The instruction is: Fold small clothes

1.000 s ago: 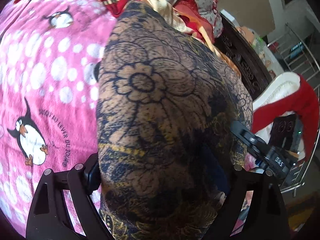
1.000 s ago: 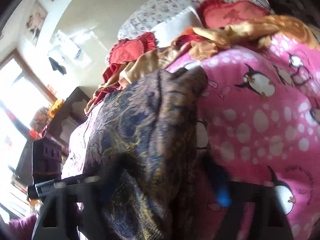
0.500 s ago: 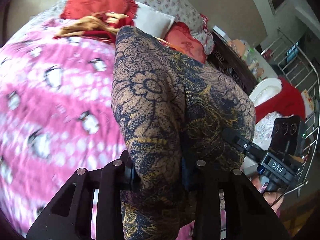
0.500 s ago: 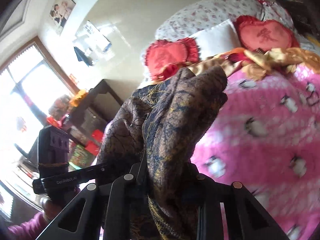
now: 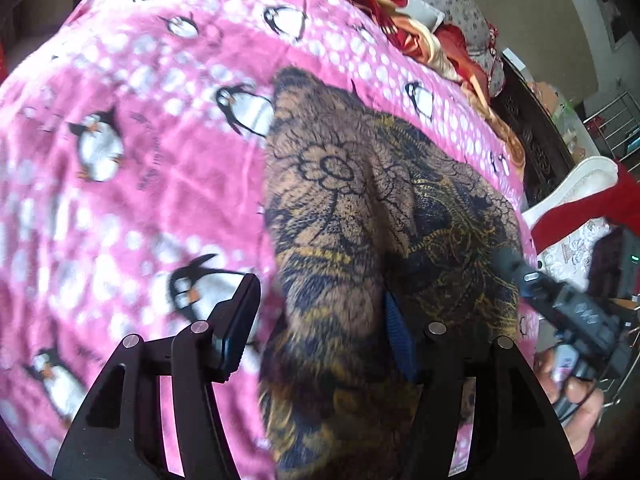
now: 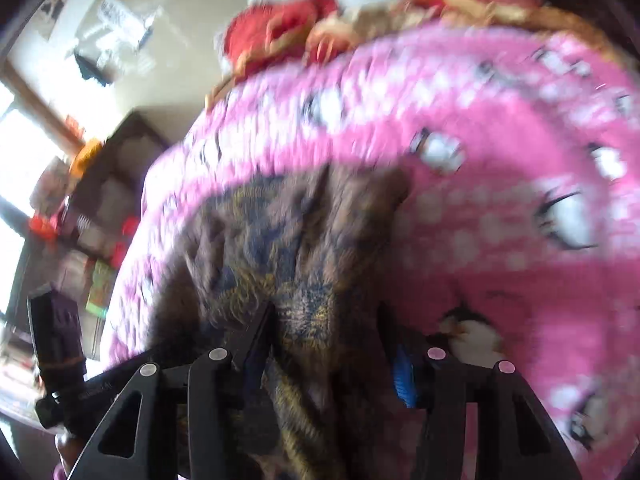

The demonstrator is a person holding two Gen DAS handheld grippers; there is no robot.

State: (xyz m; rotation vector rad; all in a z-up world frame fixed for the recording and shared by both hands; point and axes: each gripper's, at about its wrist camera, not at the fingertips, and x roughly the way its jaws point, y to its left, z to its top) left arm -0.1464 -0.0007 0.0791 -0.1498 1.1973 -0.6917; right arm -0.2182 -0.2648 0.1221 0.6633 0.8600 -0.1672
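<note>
- Soft brown garment with dark floral tracery lies rumpled on the fleecy pink penguin blanket.
- Left gripper and right gripper: jaws opening, cloth loose between them.

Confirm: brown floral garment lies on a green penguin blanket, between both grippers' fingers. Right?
Not quite. The penguin blanket is pink with white dots, not green; the left wrist view shows it clearly. The brown floral garment does lie on it, between the fingers of the left gripper and right gripper.
</note>
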